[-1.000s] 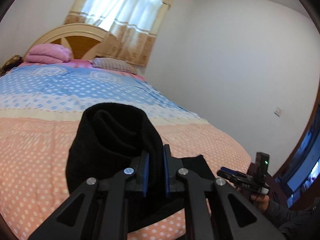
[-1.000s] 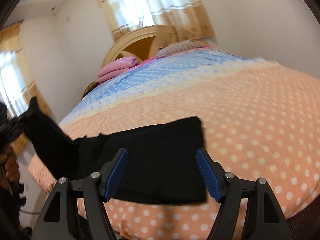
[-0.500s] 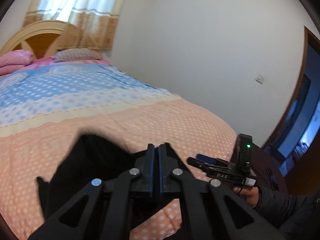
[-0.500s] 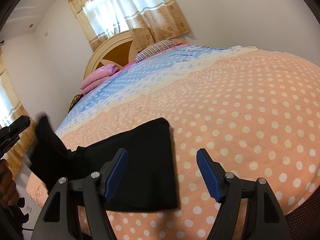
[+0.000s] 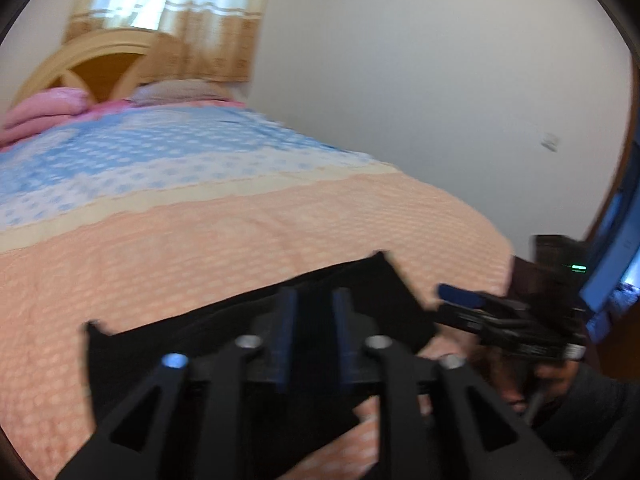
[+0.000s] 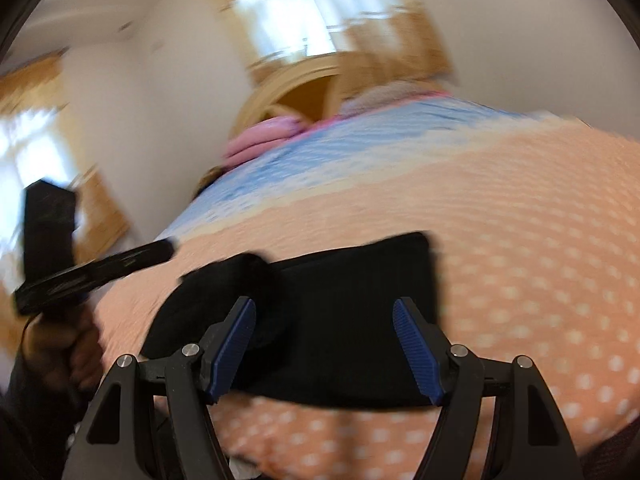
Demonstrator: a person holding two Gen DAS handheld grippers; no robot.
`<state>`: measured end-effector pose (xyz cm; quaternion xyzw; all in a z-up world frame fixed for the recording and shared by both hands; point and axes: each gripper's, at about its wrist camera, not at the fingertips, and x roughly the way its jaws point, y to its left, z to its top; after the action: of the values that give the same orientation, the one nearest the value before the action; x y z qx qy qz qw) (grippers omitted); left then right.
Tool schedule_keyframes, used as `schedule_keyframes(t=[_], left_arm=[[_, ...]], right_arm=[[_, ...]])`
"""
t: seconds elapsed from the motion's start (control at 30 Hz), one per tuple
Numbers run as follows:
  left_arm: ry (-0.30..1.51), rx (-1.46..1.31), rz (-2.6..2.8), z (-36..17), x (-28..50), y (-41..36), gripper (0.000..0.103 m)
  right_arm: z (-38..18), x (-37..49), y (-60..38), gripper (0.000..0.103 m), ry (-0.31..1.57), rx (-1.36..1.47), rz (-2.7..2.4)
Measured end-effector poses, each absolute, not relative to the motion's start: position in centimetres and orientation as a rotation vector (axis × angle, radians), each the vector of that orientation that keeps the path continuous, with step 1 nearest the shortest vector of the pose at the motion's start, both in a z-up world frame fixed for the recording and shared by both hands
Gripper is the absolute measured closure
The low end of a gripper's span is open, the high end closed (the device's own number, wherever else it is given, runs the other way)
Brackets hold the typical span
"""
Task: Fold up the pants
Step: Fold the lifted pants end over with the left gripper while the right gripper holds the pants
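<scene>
The black pants (image 5: 248,344) lie folded on the peach dotted bedspread (image 5: 240,240) near the bed's foot; they also show in the right wrist view (image 6: 344,300). My left gripper (image 5: 314,312) hovers over them with its jaws a little apart and nothing between them. My right gripper (image 6: 324,320) is wide open above the pants, empty. Each gripper shows in the other's view: the right one (image 5: 460,298) at the right, the left one (image 6: 164,246) at the left. Both views are blurred.
Pink pillows (image 5: 40,108) and a wooden headboard (image 5: 100,56) stand at the bed's far end under a curtained window (image 5: 168,4). A white wall (image 5: 400,100) runs along the bed's right side. A doorway (image 5: 616,248) opens at far right.
My left gripper let go of the pants and its jaws opened slightly. The lifted part of the pants dropped onto the bed. Both grippers are moving; the right stayed open.
</scene>
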<state>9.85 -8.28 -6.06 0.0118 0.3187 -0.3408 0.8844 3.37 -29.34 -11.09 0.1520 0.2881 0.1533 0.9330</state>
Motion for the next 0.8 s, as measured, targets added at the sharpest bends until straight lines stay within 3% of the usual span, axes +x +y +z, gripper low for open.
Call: schedule_keyframes(t=[0.07, 0.1, 0.4, 0.53, 0.67, 0.8], left_arm=[[0.649, 0.003, -0.646, -6.7, 9.5, -6.0, 0.041], [0.647, -0.007, -0.624, -7.1, 9.5, -5.0, 0.039], [0.691, -0.082, -0.513, -10.4, 9.7, -0.6, 0.039], [0.717, -0.112, -0.521, -11.7, 10.2, -0.7, 0.039], [0.738, -0.135, -0.523, -13.0, 10.4, -0.2, 0.039], [0.741, -0.169, -0.517, -13.4, 10.6, 0.5, 0.039]], right_arm=[[-10.8, 3.0, -26.7, 0.030, 0.594, 0.230, 0.383], [-10.7, 3.0, -25.8, 0.030, 0.597, 0.202, 0.403], [-11.1, 3.6, -20.4, 0.030, 0.650, 0.048, 0.484], [-12.6, 6.1, -21.3, 0.030, 0.727, 0.115, 0.510], [-14.8, 6.8, -20.6, 0.031, 0.968, 0.062, 0.676], [-15.2, 5.1, -21.1, 0.036, 0.983, -0.020, 0.648]])
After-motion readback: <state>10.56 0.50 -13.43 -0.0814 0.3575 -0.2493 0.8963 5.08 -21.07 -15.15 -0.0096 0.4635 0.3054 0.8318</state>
